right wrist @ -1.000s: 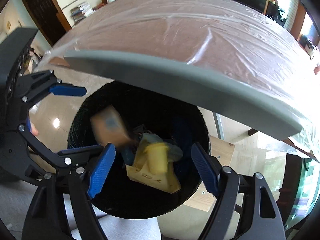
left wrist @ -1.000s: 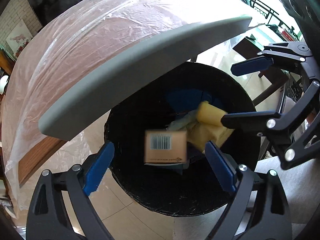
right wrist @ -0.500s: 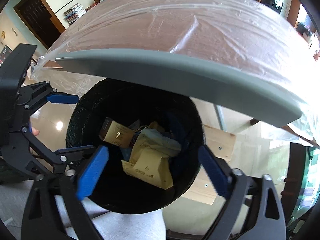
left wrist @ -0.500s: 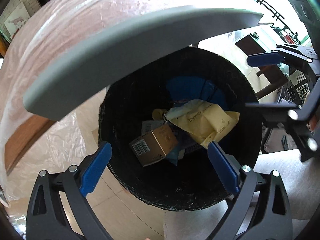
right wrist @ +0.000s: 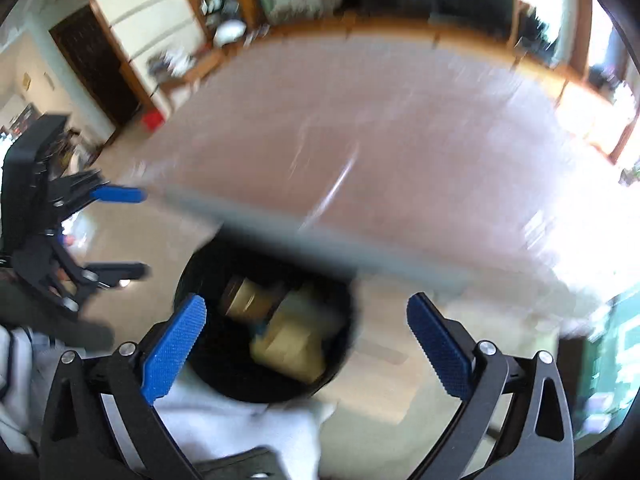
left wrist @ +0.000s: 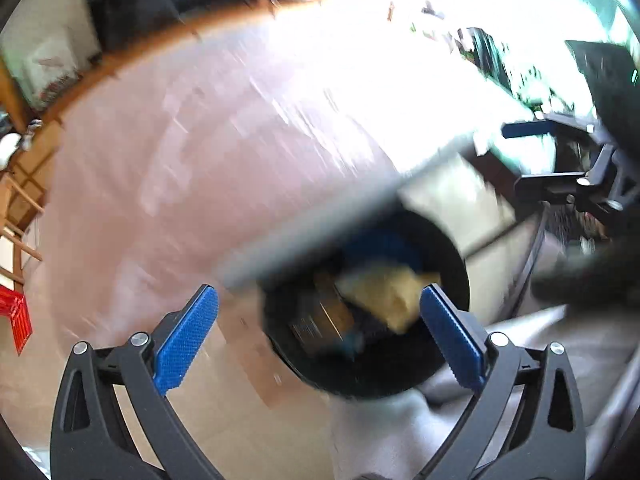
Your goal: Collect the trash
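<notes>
Both views are motion-blurred. Left tool [left wrist: 318,320] has its blue pads wide apart w/ nothing between them; right tool [right wrist: 306,330] likewise spread wide & empty.

Bin [left wrist: 452,248] is black & round, standing on the floor [left wrist: 224,408] below the near edge of the surface [left wrist: 200,152], which is wrapped in clear plastic; the grey edge of the surface overhangs part of the bin's far rim.

In left wrist view the bin sits ahead of & below the tool, mostly between the two pads, nearer the right pad; in it lie a yellow bag [left wrist: 384,292] and a brown box [left wrist: 324,316] side by side, box to the left, w/ something blue behind them, too blurred to name. Nothing in the bin touches the tool.

In right wrist view the bin [right wrist: 188,284] sits between the pads toward the left one; the box [right wrist: 246,300] lies upper left and the bag [right wrist: 290,344] lower right inside; again apart from the tool, lower down.

Each tool shows in the other's view: right tool [left wrist: 560,156] at the far right, left tool [right wrist: 112,232] at the far left, both w/ jaws parted, on opposite sides of the bin.

Light grey cloth [right wrist: 236,428] fills the bottom of both views, just beside the bin's near rim.
</notes>
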